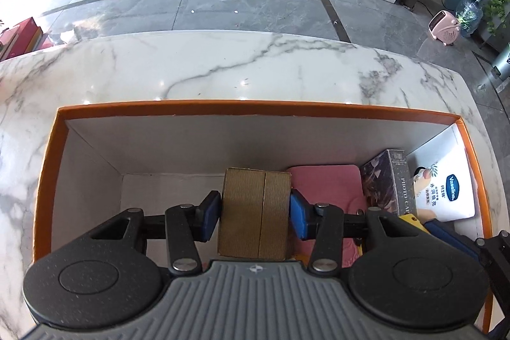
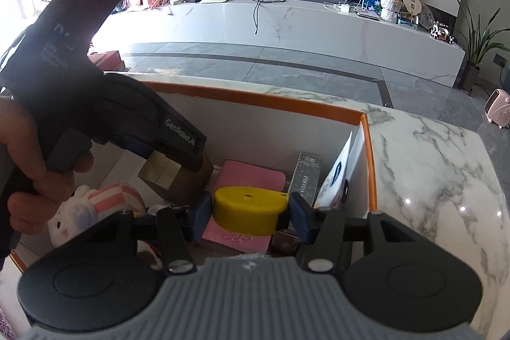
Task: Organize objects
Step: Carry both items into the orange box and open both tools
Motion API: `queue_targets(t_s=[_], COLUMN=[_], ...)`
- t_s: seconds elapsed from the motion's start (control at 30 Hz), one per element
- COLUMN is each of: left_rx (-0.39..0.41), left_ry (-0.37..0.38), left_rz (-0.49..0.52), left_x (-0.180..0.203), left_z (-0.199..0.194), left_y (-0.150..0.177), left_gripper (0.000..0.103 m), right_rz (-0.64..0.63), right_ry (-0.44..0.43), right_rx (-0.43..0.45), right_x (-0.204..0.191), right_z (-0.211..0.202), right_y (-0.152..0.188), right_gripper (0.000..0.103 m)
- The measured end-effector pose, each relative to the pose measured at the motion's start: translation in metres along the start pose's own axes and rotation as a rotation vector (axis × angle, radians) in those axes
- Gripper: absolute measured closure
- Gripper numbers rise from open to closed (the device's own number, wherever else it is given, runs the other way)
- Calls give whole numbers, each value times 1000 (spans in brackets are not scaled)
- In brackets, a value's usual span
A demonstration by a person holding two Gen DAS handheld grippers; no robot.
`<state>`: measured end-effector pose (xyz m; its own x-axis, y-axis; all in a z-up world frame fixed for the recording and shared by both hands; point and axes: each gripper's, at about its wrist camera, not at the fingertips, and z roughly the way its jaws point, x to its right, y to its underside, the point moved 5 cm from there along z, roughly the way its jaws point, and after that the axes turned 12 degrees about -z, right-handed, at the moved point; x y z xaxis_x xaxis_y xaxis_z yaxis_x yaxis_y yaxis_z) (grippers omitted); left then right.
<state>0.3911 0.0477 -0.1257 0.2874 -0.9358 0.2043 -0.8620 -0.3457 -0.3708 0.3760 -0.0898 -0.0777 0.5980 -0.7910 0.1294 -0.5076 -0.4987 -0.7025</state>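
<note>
My left gripper [image 1: 255, 212] is shut on a brown cardboard box [image 1: 255, 212] and holds it inside the orange-rimmed storage box [image 1: 223, 109]. The cardboard box also shows in the right wrist view [image 2: 165, 174], under the left gripper's body [image 2: 127, 117]. My right gripper [image 2: 250, 212] is shut on a yellow rounded case [image 2: 248, 209], held over a pink pad [image 2: 251, 180] in the same storage box [image 2: 287, 104]. The pink pad [image 1: 325, 184] lies right of the cardboard box in the left wrist view.
The storage box stands on a white marble table [image 1: 223, 66]. Inside it are a dark photo-card box [image 1: 392, 180], a white Vaseline pack [image 1: 446, 180] against the right wall, and a plush toy [image 2: 89, 206] at the left.
</note>
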Motion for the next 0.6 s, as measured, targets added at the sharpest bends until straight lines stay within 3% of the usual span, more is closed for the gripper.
queue_targets(t_s=[0.13,0.23,0.43,0.6], left_rx=[-54,-64,-21,64], left_ry=[43,86,142,87], left_rz=[-32,-59,-52,-13], left_x=[5,3,-4,-18], left_z=[6,5,-18,-44], left_y=[-2,-2,-2,-3], left_gripper=[48,41,35,35], right_rz=[-32,-57,-99,-110], right_ry=[8,12,1,-8], right_rx=[-10,-23,-72,-84], right_x=[-4,-5,-5,-3], right_z=[1,2,6,18], right_y=[-1,-3,-12,-35], right_gripper=[48,48,48,48])
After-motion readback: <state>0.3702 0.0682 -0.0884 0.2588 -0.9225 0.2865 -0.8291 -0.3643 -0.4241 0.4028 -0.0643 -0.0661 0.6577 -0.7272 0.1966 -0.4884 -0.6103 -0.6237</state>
